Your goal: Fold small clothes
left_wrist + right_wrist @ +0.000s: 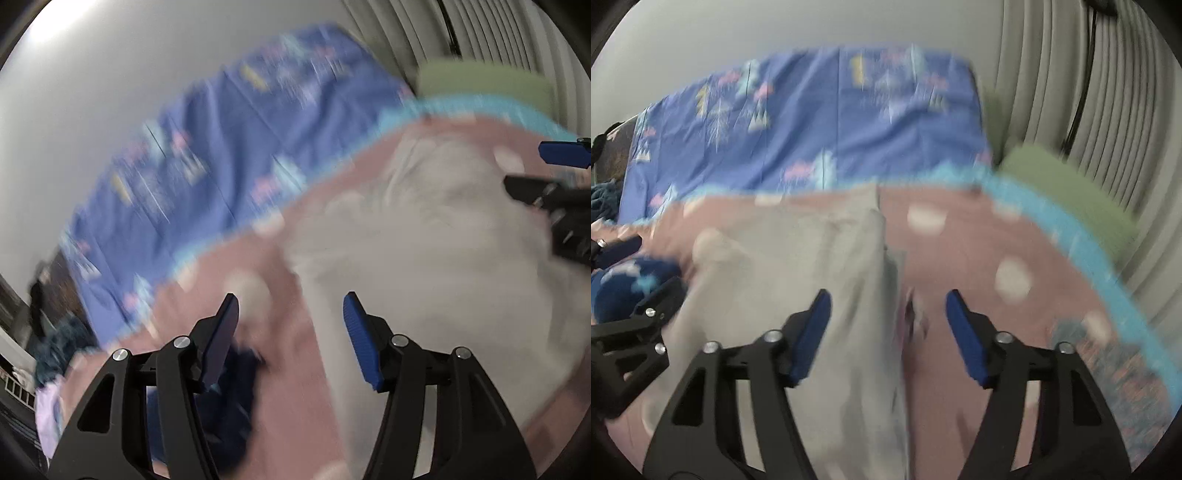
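Grippers both released, nothing gripped: left gripper (291, 332) and right gripper (886, 325) stand parted above pale grey cloth garment (798, 280), which lies on pink spotted blanket (979, 266); blurred.

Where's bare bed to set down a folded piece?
Free: pink dotted blanket between the pale grey garment and the blanket's turquoise edge; also the blue patterned sheet behind. Crowded at left, near the dark blue cloth.
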`<state>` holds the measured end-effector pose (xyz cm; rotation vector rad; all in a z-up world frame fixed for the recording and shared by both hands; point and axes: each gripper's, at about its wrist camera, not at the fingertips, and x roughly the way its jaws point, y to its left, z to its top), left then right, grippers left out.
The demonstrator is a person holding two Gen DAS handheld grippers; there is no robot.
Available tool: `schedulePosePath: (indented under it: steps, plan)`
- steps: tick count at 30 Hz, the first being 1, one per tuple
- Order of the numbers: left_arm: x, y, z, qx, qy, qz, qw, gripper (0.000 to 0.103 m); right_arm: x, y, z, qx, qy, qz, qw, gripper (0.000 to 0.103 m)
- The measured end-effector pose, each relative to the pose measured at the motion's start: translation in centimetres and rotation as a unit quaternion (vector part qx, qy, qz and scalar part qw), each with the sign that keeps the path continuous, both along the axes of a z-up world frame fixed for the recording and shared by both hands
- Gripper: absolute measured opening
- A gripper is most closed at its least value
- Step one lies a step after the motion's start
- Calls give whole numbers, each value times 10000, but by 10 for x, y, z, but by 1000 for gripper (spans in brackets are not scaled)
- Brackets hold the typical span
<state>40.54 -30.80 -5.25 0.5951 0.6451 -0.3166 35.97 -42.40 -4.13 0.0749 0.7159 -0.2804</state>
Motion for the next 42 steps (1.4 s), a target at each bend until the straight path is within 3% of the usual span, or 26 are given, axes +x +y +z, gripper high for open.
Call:
schedulePosePath:
  steps: [1, 4, 5, 8, 10, 13, 16, 19, 21, 23, 32, 42]
  plan:
    - [-7, 4, -18, -3, 230, -176, 9996, 60, -8, -4, -15, 271, 136, 52, 9995, 64]
    - [-32, 13, -36, -14, -112, -333, 9994, 61, -34, -9, -53, 743, 375, 54, 9965, 69]
    - [-35, 15, -37, -89, -134, -313, 9994, 61, -41, -11, -61, 932, 411, -51, 9948, 74]
    - [-44, 21, -34, -170, -34, -193, 9997, 61, -60, -19, -63, 1575, 343, -402, 9861, 76]
    - [-60, 25, -28, -180, 58, -143, 9997, 70, -75, -13, -58, 1458, 229, -525, 9877, 76]
    - [-95, 39, -16, -337, -419, -77, 9985, 74, -126, 5, -45, 1140, -168, -356, 9927, 76]
    - [-146, 59, 0, -858, -512, -193, 9948, 86, -186, 14, -33, 1032, -661, -379, 9917, 84]
    - [-201, 77, 19, -1180, -502, -262, 9914, 87, -240, 23, -15, 489, -1200, -617, 9896, 91]
    - [-227, 82, 28, -1277, -547, -345, 9897, 98, -275, 33, -1, -46, -1430, -696, 9873, 97]
    - [-259, 91, 41, -1456, -650, -467, 9861, 99, -308, 40, 14, -336, -1567, -769, 9841, 99]
    - [-354, 123, 88, -1948, -827, -496, 9761, 102, -408, 66, 50, -53, -1563, -657, 9855, 101]
    - [-418, 150, 102, -2052, -1007, -475, 9724, 102, -457, 104, 69, -161, -1638, -476, 9852, 101]
